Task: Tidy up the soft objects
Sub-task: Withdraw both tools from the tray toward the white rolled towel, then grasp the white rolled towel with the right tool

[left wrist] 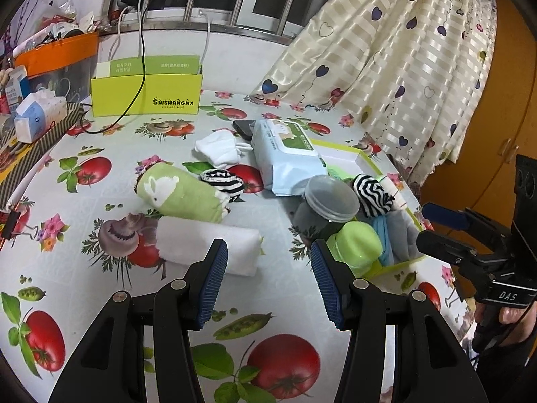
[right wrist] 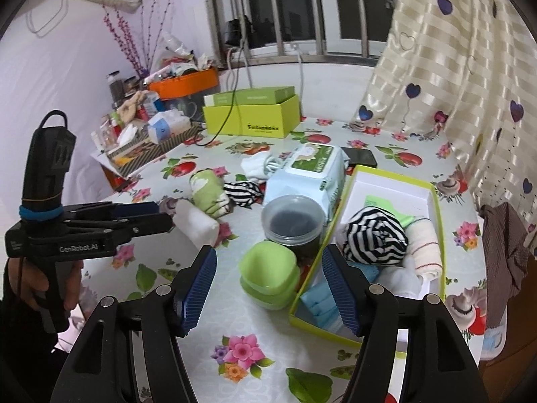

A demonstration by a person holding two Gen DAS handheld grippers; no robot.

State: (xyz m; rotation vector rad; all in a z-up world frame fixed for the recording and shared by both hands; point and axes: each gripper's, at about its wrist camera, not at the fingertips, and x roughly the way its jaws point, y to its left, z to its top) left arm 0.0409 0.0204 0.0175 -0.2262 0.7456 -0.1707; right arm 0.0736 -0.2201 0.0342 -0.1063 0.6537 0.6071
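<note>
My left gripper (left wrist: 268,258) is open and empty, just in front of a white rolled towel (left wrist: 208,245) lying on the tablecloth. Behind the towel lie a green rabbit towel roll (left wrist: 181,191), a striped sock ball (left wrist: 223,181) and white socks (left wrist: 220,149). My right gripper (right wrist: 268,262) is open with nothing between its pads. It hangs at the near left corner of a lime-rimmed tray (right wrist: 436,208). The tray holds a striped roll (right wrist: 376,238), a cream roll (right wrist: 426,245) and blue cloth (right wrist: 319,302). Each gripper also shows in the other's view: left gripper (right wrist: 164,216), right gripper (left wrist: 423,225).
A wet-wipes pack (left wrist: 285,154), a lidded clear tub (right wrist: 292,225) and a green lidded container (right wrist: 268,272) stand left of the tray. A phone (right wrist: 360,158) lies behind. A lime box (left wrist: 144,97) with a cable, clutter at the far left and a curtain (left wrist: 386,67) border the table.
</note>
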